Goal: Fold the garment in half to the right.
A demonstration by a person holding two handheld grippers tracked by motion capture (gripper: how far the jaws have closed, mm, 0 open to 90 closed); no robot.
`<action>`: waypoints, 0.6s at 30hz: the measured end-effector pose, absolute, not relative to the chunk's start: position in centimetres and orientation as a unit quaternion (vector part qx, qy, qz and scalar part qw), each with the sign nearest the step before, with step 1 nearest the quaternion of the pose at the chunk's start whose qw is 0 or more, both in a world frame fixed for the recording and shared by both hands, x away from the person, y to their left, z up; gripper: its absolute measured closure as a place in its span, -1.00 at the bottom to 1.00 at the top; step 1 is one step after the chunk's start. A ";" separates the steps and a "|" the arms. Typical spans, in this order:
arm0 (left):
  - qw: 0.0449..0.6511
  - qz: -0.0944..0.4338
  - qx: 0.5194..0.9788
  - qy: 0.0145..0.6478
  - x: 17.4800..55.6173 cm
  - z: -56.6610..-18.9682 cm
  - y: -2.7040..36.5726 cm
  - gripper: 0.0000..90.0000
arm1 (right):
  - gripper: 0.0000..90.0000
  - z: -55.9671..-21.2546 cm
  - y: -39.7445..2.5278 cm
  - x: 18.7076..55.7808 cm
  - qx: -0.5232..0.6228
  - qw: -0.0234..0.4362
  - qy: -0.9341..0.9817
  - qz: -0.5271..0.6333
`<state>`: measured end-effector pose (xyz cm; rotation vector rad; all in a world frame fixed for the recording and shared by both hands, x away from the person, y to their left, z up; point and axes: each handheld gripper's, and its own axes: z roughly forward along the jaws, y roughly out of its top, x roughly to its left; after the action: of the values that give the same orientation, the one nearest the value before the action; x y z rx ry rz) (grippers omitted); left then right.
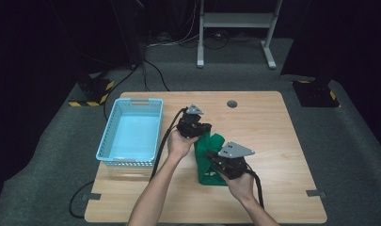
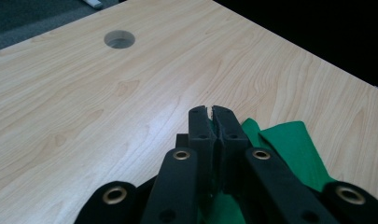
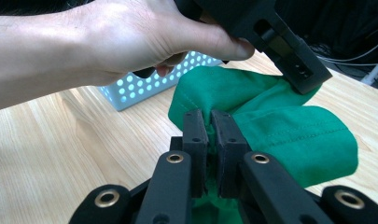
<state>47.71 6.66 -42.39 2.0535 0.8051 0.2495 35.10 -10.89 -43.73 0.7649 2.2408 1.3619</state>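
Note:
A green cloth [image 1: 210, 157] lies bunched in the middle of the wooden table [image 1: 273, 141], held between both grippers. My left gripper [image 1: 201, 129] is shut on the cloth's far end; in the left gripper view its jaws [image 2: 212, 112] are pressed together with the green cloth [image 2: 294, 144] folding out to the right beneath them. My right gripper [image 1: 215, 161] is shut on the near end; in the right gripper view its jaws [image 3: 211, 116] pinch a fold of the green cloth [image 3: 289, 130], and the left hand [image 3: 130, 37] with its gripper hangs just above.
A light blue perforated basket [image 1: 131, 134] stands at the table's left side, beside the left forearm. A round cable hole [image 1: 232, 103] sits near the far edge. Cables trail from both grippers. A metal stand [image 1: 237, 28] is on the floor beyond the table.

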 end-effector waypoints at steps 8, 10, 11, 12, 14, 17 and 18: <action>0.447 0.087 0.831 0.320 48.0 -43.4 4.7 0.92 | 0.90 -44.7 -13.1 34.8 0.296 0.209 0.794 0.488; 0.446 0.083 0.832 0.320 48.1 -43.7 4.1 0.92 | 0.90 -44.9 -13.5 34.8 0.301 0.210 0.793 0.486; 0.446 0.081 0.832 0.319 48.2 -43.9 3.8 0.92 | 0.90 -45.0 -13.8 34.7 0.304 0.210 0.792 0.486; 0.446 0.080 0.832 0.319 48.2 -44.1 3.6 0.92 | 0.90 -45.1 -14.1 34.7 0.307 0.211 0.791 0.485; 0.445 0.078 0.833 0.319 48.2 -44.5 3.1 0.92 | 0.90 -45.5 -14.7 34.7 0.314 0.211 0.790 0.482; 0.442 0.091 0.836 0.312 48.0 -44.8 2.3 0.92 | 0.90 -46.0 -15.7 34.6 0.325 0.212 0.788 0.478; 0.439 0.095 0.838 0.310 48.0 -44.9 2.0 0.92 | 0.90 -46.3 -16.0 34.6 0.330 0.212 0.788 0.475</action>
<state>47.96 2.02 -44.86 2.0808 0.7710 0.2368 34.61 -15.96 -46.29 0.9153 2.1872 1.3199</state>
